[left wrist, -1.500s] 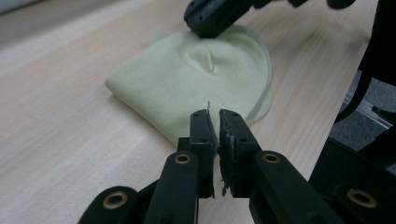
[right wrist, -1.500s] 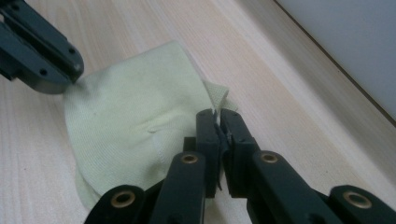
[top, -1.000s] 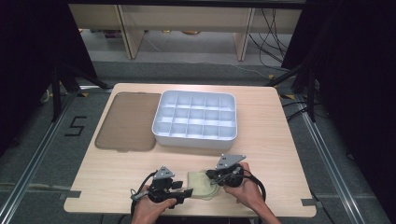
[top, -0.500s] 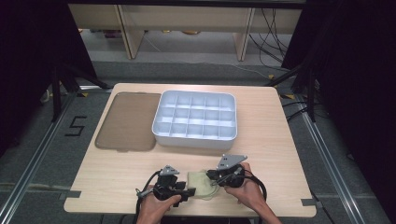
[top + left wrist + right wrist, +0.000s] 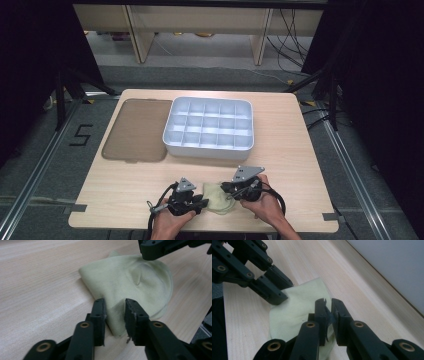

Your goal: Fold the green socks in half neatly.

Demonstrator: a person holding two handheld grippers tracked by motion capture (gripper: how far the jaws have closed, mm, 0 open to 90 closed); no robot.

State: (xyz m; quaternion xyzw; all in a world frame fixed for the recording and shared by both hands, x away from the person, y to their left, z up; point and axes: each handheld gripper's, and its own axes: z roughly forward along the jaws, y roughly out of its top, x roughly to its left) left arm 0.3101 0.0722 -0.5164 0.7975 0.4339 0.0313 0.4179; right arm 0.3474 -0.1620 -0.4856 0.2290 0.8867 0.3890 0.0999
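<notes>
A pale green folded cloth [image 5: 216, 199] lies near the table's front edge, between my two grippers. My left gripper [image 5: 202, 202] meets it from the left. In the left gripper view its jaws have just been closing, and the left gripper [image 5: 115, 307] now pinches the cloth's near corner [image 5: 116, 320], which fills the gap between the pads. My right gripper [image 5: 228, 190] stands at the cloth's right side. In the right gripper view the right gripper [image 5: 329, 306] is shut on a raised fold of the cloth [image 5: 297, 307], with the left gripper [image 5: 284, 292] at the cloth's far edge.
A white tray [image 5: 207, 150] divided into several compartments stands mid-table behind the cloth. A flat brown lid [image 5: 135, 130] lies to its left. Bare wooden table [image 5: 120, 185] lies to the left and right of my hands. The front edge is just below the grippers.
My left gripper has shifted right onto the cloth's left corner and its jaws have narrowed around it. The right gripper and the cloth's right side have stayed put.
</notes>
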